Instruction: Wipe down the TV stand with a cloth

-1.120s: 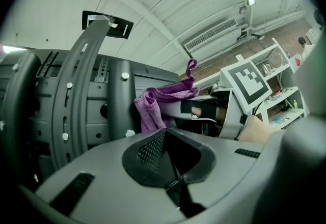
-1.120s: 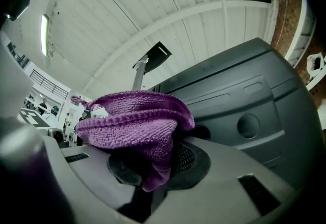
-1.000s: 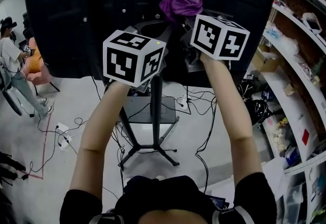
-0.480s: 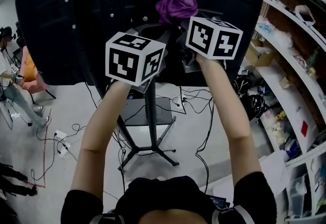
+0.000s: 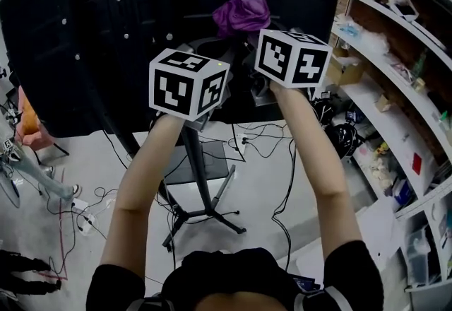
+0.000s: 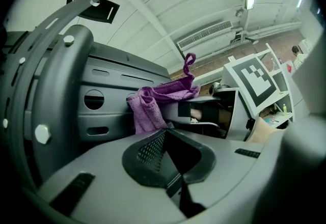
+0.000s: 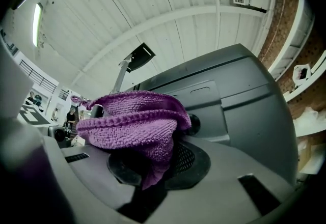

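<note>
- Right gripper view tells it plainly: the right claw (image 7: 153, 169) is clamped on a crumpled purple knitted cloth (image 7: 135, 116). The fabric is bunched above the pads and one corner droops between them.
- I'd judge that cloth soft, light and floppy. It should fold and drag rather than slide, so a bite on a thick bunched fold, as here, ought to hold better than a thin edge.
- Its looks: vivid purple, looped towel texture, a ribbed hem, and a small hanging loop poking up at the far end.
- Just beyond the right claw rises the grey moulded back of the television (image 7: 239, 101). The cloth sits close to it, but I can't tell whether they touch.
- The left claw (image 6: 170, 159) is closed on nothing, its pads meeting in a V, with the cloth just ahead of it.
- From the head view, both claws are raised side by side. The black pole-and-splayed-feet TV stand (image 5: 203, 182) runs well below them, so its lower parts look not yet wiped.
</note>
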`<state>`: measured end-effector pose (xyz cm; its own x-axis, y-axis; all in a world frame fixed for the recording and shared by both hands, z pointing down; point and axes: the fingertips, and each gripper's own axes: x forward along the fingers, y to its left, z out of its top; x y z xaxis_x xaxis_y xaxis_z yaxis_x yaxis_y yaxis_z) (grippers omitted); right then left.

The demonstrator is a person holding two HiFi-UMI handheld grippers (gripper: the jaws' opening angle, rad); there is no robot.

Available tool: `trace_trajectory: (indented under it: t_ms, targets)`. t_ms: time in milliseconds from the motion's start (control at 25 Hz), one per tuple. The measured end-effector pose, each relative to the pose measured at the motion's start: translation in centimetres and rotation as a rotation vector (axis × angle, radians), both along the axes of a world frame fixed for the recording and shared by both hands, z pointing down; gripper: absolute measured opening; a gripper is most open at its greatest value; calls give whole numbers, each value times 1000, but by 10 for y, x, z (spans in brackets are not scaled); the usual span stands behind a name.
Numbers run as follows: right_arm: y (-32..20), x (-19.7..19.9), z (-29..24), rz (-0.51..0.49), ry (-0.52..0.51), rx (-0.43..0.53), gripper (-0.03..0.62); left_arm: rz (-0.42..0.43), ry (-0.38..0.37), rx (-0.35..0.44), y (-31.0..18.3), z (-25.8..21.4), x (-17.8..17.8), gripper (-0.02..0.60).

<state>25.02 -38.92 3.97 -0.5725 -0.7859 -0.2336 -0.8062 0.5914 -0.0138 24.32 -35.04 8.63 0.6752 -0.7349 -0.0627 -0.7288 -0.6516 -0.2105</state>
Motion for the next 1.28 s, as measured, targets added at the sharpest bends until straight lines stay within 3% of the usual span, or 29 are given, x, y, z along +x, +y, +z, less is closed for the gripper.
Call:
trace_trajectory:
  t_ms: [880, 1120, 1280]
  targets:
    - [-6, 111, 4, 225, 3, -9, 64, 169, -6, -32, -12, 6, 98, 6]
    - [1, 137, 6, 274, -16, -5, 64, 187, -4, -58, -12, 11, 112, 6]
    - [13, 123, 5, 243, -15, 15, 64, 203, 12, -60, -5, 11, 99, 6]
